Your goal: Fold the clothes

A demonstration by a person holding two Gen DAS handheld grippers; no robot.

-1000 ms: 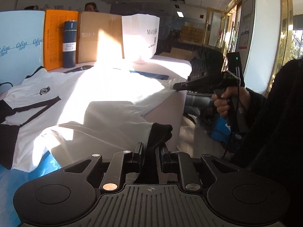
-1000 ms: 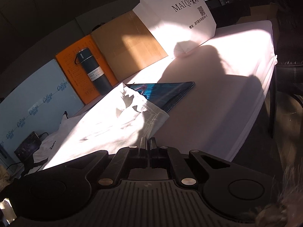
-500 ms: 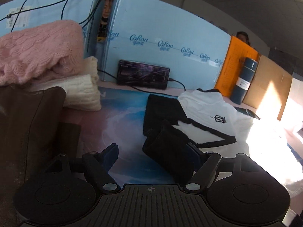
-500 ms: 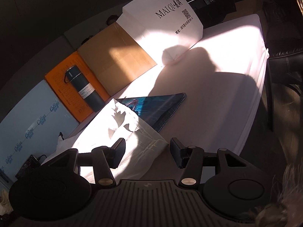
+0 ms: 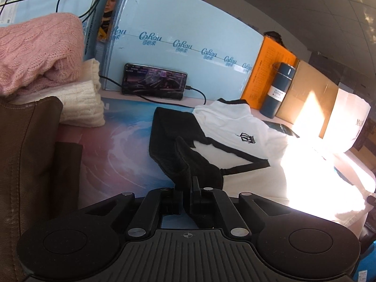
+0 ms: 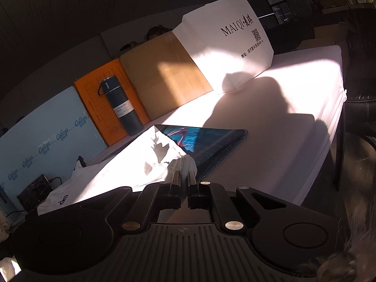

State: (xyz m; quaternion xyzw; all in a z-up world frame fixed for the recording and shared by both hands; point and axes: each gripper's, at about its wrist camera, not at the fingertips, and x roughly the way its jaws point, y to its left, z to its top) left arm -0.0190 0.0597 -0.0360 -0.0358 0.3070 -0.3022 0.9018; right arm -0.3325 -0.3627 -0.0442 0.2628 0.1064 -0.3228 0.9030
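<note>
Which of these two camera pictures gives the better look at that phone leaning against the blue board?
The left wrist view: the phone faces the camera, screen lit, with its charging cable plugged in. In the right wrist view it is only a small, dark shape at the far left edge, partly hidden by the white shirt.

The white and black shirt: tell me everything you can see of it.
The white and black shirt is soft cloth, white-bodied with black sleeves, black trim and a small black chest logo. It lies spread and creased on the blue patterned mat, partly in hard sunlight. The left gripper has its jaws shut on the black sleeve; the right gripper is shut on a white edge.
</note>
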